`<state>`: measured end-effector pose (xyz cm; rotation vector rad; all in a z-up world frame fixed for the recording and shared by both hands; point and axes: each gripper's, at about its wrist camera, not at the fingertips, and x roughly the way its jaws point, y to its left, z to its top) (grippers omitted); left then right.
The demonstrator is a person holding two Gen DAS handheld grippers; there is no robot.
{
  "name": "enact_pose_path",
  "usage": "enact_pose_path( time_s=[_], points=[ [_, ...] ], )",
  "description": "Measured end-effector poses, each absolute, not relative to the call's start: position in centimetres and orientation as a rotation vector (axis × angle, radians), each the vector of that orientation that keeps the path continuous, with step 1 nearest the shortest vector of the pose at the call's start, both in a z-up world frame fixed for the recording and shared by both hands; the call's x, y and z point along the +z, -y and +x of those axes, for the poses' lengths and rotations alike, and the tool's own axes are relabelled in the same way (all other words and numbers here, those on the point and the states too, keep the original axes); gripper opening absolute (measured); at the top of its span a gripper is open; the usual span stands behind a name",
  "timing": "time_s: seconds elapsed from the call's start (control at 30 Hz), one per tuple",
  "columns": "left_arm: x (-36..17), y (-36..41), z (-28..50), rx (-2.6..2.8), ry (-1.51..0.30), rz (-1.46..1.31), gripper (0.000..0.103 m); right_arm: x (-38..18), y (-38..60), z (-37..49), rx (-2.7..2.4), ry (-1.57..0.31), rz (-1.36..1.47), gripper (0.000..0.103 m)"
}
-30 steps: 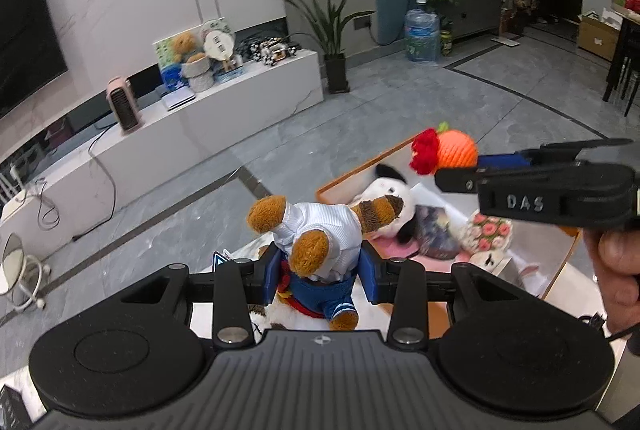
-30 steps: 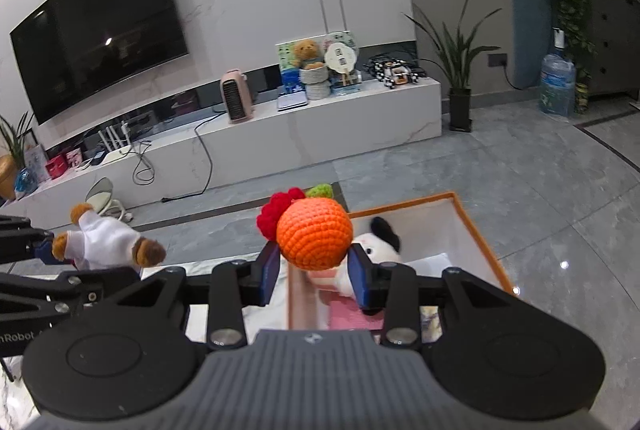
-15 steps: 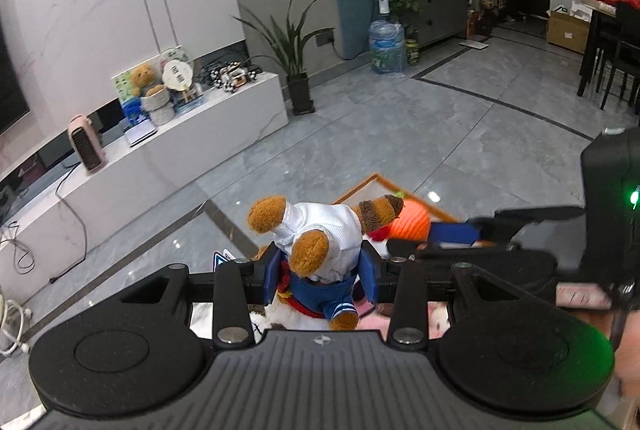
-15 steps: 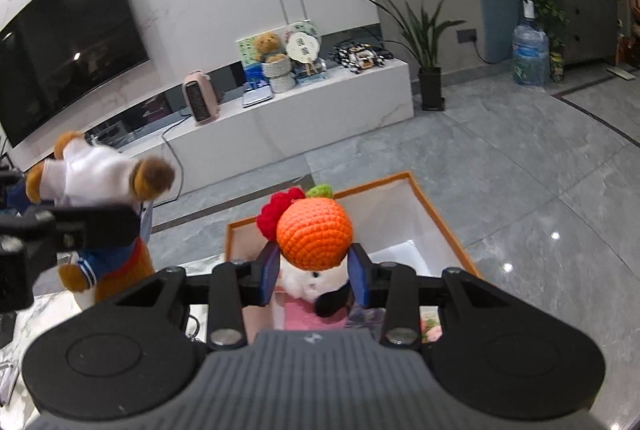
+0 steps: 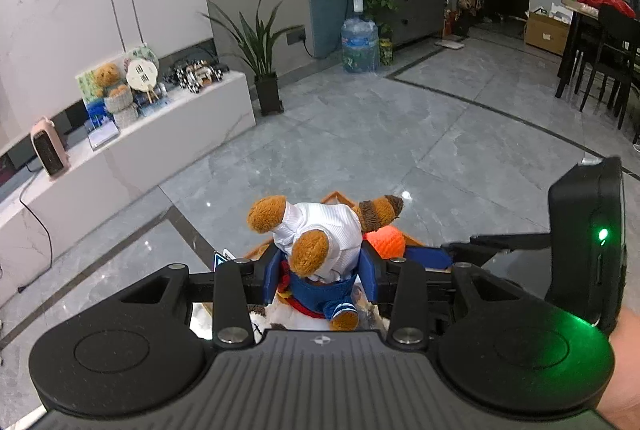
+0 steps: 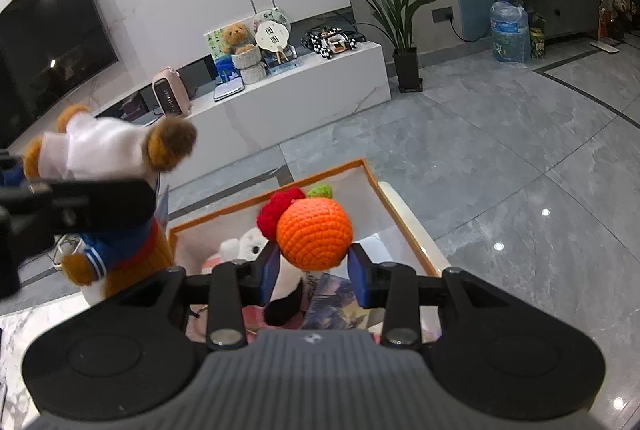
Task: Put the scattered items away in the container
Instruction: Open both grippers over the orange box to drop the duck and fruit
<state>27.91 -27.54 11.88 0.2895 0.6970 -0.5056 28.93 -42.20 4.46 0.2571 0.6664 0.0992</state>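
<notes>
My left gripper (image 5: 320, 276) is shut on a brown plush bear (image 5: 320, 234) in a white shirt and blue shorts, held upside down above the box. My right gripper (image 6: 314, 268) is shut on an orange crocheted fruit (image 6: 315, 234) with a red and green tuft. Under both lies the orange-rimmed white box (image 6: 360, 165), with a white-and-black plush (image 6: 250, 248) and a printed card (image 6: 340, 304) inside. In the right wrist view the bear (image 6: 104, 149) and the left gripper (image 6: 48, 207) hang at the left, over the box's left edge. In the left wrist view the crocheted fruit (image 5: 386, 242) peeks from behind the bear.
The box sits on a marble-topped table (image 6: 16, 326) above a grey tiled floor (image 5: 400, 133). A white TV bench (image 6: 300, 97) with a pink heater, a bear and toys stands along the far wall. A potted plant (image 5: 264, 69), a water bottle (image 5: 360, 41) and dark dining chairs (image 5: 600, 61) stand farther off.
Both grippers have moved toward the box and sunk a little, each keeping its toy. The left gripper with the bear has closed in beside the right one, which now crosses its view.
</notes>
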Motion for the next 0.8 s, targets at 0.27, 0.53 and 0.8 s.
enact_pose_path(
  time_s=[0.27,0.53,0.8],
  points=[
    [8.4,26.5,29.8,-0.501,-0.803,0.219,0.046,2.9,42.6,30.6,0.095,-0.705,0.250,0.040],
    [7.0,26.1,30.4,-0.471,-0.834,0.252,0.048,2.2,42.3,31.4,0.081,-0.721,0.239,0.051],
    [6.9,25.5,30.6,-0.453,-0.825,0.205,0.071,2.0,42.1,31.5,0.055,-0.714,0.233,0.052]
  ],
)
